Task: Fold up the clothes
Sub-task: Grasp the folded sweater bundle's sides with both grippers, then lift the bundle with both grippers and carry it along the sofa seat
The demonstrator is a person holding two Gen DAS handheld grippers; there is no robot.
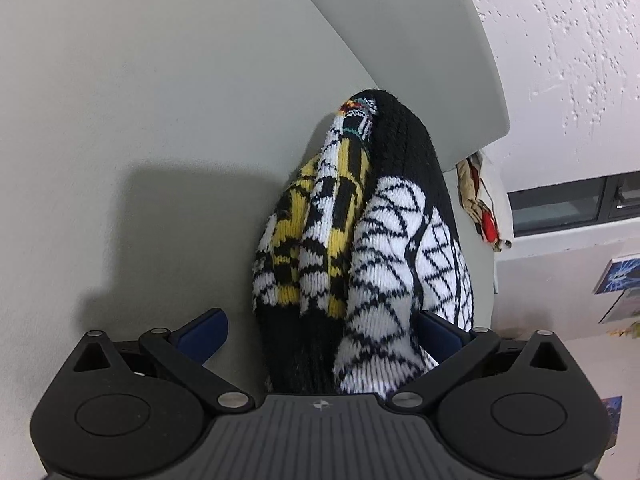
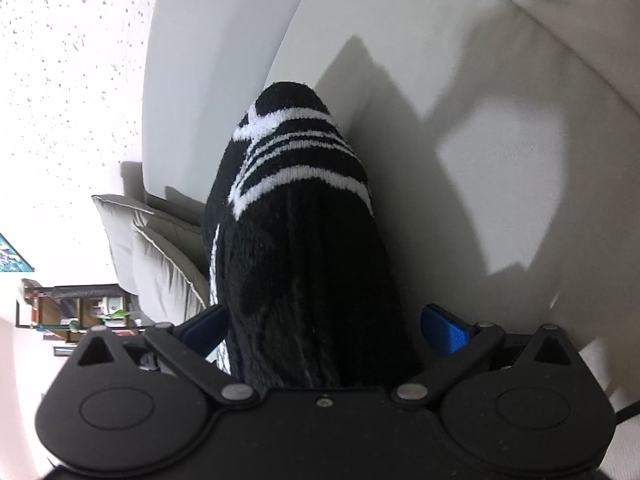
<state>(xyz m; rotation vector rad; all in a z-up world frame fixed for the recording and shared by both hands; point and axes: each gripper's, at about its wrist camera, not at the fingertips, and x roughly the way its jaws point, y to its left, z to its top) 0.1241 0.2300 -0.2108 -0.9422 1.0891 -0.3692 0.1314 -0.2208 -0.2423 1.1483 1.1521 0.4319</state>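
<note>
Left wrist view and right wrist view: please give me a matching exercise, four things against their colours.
Things:
1 sweater
2 finger pads
3 pillows
4 wall

Colours:
A blue
B plain grey
C white with small pits
D black, white and yellow knit

Pairs: 1-D, 2-A, 3-B, 4-C
</note>
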